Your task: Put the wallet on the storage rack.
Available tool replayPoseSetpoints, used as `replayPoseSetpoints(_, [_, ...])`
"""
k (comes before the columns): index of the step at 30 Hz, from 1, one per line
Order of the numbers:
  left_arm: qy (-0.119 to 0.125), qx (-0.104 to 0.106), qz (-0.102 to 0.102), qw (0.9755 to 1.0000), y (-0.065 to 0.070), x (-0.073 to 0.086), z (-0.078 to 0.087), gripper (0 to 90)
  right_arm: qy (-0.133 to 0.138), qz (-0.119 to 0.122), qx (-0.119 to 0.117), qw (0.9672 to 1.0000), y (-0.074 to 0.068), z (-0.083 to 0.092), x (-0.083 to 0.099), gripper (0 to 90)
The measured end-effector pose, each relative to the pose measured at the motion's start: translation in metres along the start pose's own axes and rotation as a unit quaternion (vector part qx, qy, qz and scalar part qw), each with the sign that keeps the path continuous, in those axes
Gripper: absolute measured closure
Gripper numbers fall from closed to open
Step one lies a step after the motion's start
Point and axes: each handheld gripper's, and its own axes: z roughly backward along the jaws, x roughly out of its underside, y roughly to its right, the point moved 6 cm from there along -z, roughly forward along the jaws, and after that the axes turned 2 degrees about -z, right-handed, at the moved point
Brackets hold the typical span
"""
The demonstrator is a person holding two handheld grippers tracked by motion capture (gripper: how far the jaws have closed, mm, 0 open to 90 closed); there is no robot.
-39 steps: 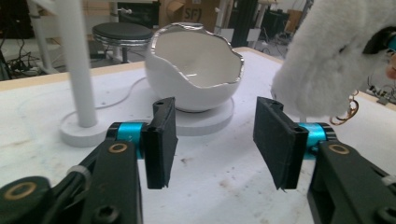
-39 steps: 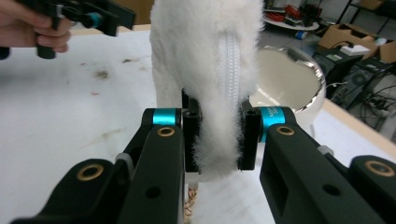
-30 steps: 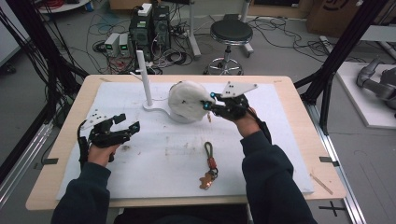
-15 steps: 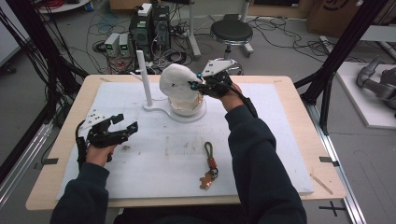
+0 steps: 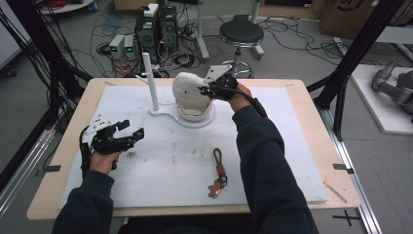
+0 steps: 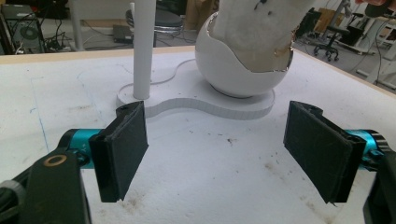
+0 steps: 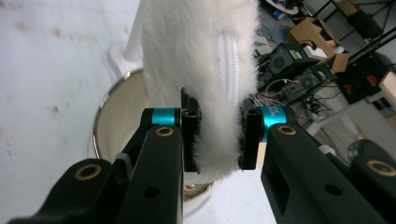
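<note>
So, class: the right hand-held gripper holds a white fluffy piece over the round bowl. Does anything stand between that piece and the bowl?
Nothing visible does. The right hand-held gripper is shut on the fluffy piece, which hangs straight into the bowl. The white post stands off to the side.

Fluffy item (image 7: pixel 201 70) – white pile w/ white braided cord. Bowl (image 6: pixel 238 70): white outside, cream inside, metallic rim. Stand base (image 5: pixel 168 117) and post (image 5: pixel 150 80) – white. Table cover (image 5: pixel 272 146): white w/ brown stains. Gripper pads (image 6: pixel 123 154) black, teal collars. Keychain (image 5: pixel 219 170): olive loop, red and tan charms.
</note>
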Motion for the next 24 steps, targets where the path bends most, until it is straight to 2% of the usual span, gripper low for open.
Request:
replayPoseSetpoints(3, [-0.002, -0.002, 0.004, 1.0, -0.001, 0.0, 0.001, 21.6, -0.007, 0.012, 0.006, 0.9999, -0.001, 0.0, 0.002, 76.8])
replayPoseSetpoints(5, [-0.001, -0.003, 0.007, 1.0, -0.001, 0.0, 0.001, 21.6, -0.017, 0.035, 0.014, 0.9992, -0.001, -0.002, 0.003, 76.8])
replayPoseSetpoints(8, [0.0, -0.002, 0.01, 0.9999, -0.002, 0.002, 0.001, 21.7, -0.031, 0.052, 0.023, 0.9979, -0.003, -0.007, 0.006, 76.8])
replayPoseSetpoints(13, [0.001, -0.003, 0.014, 0.9999, -0.002, 0.002, 0.001, 21.7, -0.061, 0.079, 0.014, 0.9949, -0.012, -0.021, 0.012, 76.9])
replayPoseSetpoints(16, [-0.002, -0.001, 0.014, 0.9999, -0.002, 0.003, 0.001, 21.7, -0.081, 0.097, 0.008, 0.9919, -0.018, -0.03, 0.016, 76.9])
replayPoseSetpoints(20, [-0.003, -0.002, 0.013, 0.9999, -0.002, 0.003, 0.001, 21.7, -0.097, 0.085, 0.01, 0.9916, -0.018, -0.033, 0.02, 74.4])
replayPoseSetpoints(21, [-0.002, -0.001, 0.015, 0.9999, -0.001, 0.003, 0.002, 21.7, -0.105, 0.072, 0.01, 0.9918, -0.018, -0.032, 0.021, 61.0])
replayPoseSetpoints(22, [-0.001, -0.001, 0.015, 0.9999, -0.001, 0.003, 0.002, 21.7, -0.103, 0.051, 0.009, 0.9933, -0.018, -0.031, 0.02, 54.3])
replayPoseSetpoints(24, [-0.002, -0.001, 0.016, 0.9999, -0.001, 0.003, 0.002, 21.7, -0.078, 0.014, -0.007, 0.9968, -0.016, -0.026, 0.015, 50.1])
